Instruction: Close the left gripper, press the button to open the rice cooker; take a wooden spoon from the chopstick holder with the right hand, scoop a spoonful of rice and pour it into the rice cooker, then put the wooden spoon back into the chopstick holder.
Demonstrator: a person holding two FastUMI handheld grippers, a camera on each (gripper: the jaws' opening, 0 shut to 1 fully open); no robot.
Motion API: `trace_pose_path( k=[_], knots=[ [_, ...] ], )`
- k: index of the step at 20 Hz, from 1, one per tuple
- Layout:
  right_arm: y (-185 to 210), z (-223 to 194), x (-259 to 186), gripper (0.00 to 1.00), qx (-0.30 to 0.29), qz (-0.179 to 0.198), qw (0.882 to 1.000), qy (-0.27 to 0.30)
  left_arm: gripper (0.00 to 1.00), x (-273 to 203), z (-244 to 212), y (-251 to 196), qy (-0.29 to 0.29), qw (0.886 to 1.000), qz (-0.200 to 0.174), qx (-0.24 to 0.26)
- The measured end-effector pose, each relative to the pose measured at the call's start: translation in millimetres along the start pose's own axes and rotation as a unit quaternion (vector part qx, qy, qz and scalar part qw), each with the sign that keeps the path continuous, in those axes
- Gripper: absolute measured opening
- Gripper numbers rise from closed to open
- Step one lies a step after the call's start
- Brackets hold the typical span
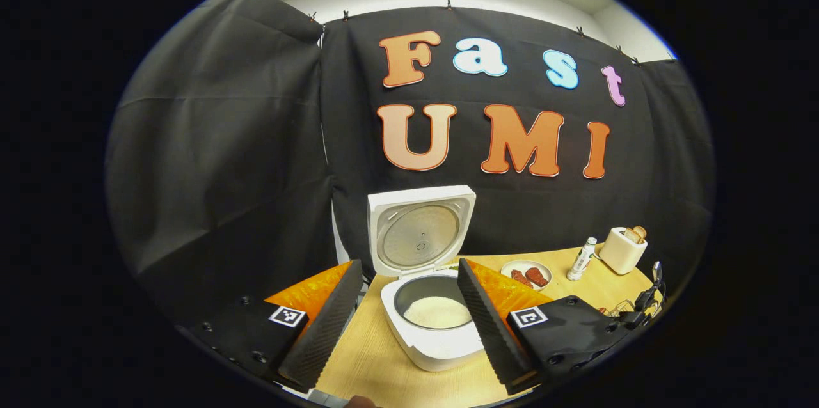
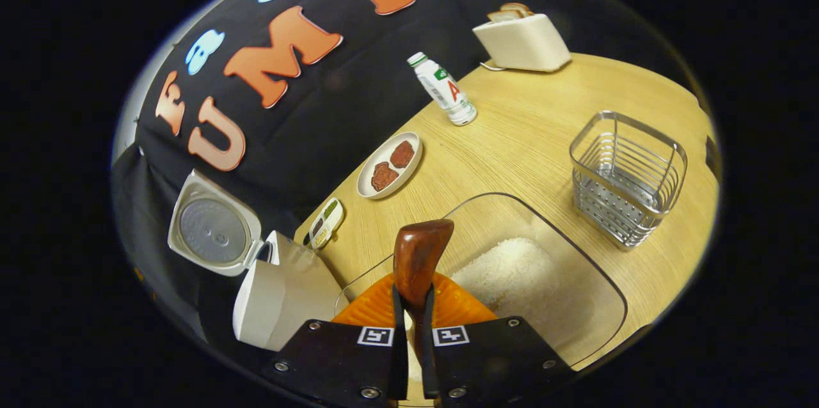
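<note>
In the left gripper view, the left gripper sits at the bottom of the frame with its fingers spread wide and nothing between them. The cooker stands on the table just past the fingertips, in the gap between them at lower centre. Its lid is raised upright behind the pot, and white rice lies in the pot. To the right of the frame are a plate, a bottle and a toaster.

In the right gripper view, the right gripper at bottom centre is clamped on the spoon, which sticks up from between the fingers toward the middle of the frame. Just beyond and right of the fingers lies a clear tray holding a heap of rice. The cooker is at lower left, lid open. The wire holder stands at right, well apart from the spoon.
</note>
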State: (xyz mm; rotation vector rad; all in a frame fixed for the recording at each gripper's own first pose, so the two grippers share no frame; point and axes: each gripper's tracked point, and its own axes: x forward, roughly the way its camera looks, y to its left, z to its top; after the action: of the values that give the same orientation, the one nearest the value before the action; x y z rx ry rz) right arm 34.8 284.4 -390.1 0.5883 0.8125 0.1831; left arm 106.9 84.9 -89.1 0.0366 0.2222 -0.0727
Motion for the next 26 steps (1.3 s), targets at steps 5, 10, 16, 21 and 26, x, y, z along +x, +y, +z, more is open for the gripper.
trace_pose_path(
  k=[5,10,16,21,26],
  knots=[
    [-12.8,2.2,-7.2,0.08,0.072,-0.003,0.997,0.008,1.0,-2.1,2.3,-6.6,-0.001,1.0,-0.008,0.002],
    [-17.2,14.8,-21.5,0.08,0.138,0.005,0.99,-0.006,1.0,-4.4,0.2,-8.2,-0.001,1.0,-0.012,-0.003],
    [-7.7,45.3,-47.1,0.08,0.172,0.014,0.984,-0.038,1.0,-11.7,4.7,-15.4,-0.007,1.0,-0.02,-0.01],
    [10.2,67.9,-60.2,0.08,0.206,0.031,0.977,-0.054,1.0,-14.0,2.9,-18.2,-0.007,1.0,-0.027,-0.012],
    [35.0,80.7,-68.1,0.08,0.216,0.043,0.973,-0.062,1.0,-13.8,1.5,-15.7,-0.006,0.999,-0.031,-0.012]
  ],
)
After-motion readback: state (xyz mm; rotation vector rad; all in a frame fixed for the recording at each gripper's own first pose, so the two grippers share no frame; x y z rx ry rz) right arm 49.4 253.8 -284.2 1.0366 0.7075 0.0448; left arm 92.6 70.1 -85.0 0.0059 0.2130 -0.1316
